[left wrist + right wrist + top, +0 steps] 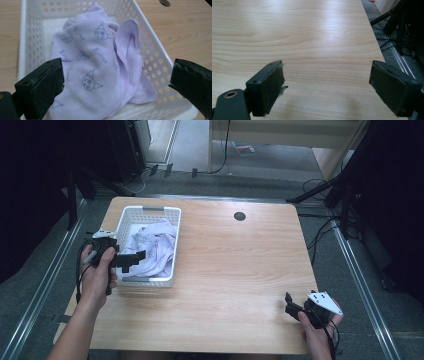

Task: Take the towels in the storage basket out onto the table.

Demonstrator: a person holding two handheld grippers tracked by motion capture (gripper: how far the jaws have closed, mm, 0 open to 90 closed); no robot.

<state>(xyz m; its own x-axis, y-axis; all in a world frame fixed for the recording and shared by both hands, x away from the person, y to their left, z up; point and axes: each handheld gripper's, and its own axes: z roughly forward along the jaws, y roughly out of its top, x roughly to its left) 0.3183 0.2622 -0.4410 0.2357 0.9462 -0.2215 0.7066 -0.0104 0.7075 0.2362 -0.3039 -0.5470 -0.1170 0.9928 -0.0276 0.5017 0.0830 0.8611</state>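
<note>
Overhead, pale wooden table (235,265), probably grey floor (200,140).

Cloth (156,242) in basket (150,211), table (240,265) left; R gripper (291,306) far right.

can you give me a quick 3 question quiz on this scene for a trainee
1. True or false: the lilac cloth lies inside the white basket.
2. Which gripper is at the basket? A) left gripper B) right gripper
3. Fill in: the right gripper's jaws stand ____ above the bare wooden table.

Key
1. True; the cloth sits crumpled in the basket.
2. A; the left gripper's jaws stand open on either side of the cloth, while the right gripper is at the table's near right corner.
3. open; nothing is between them.
</note>
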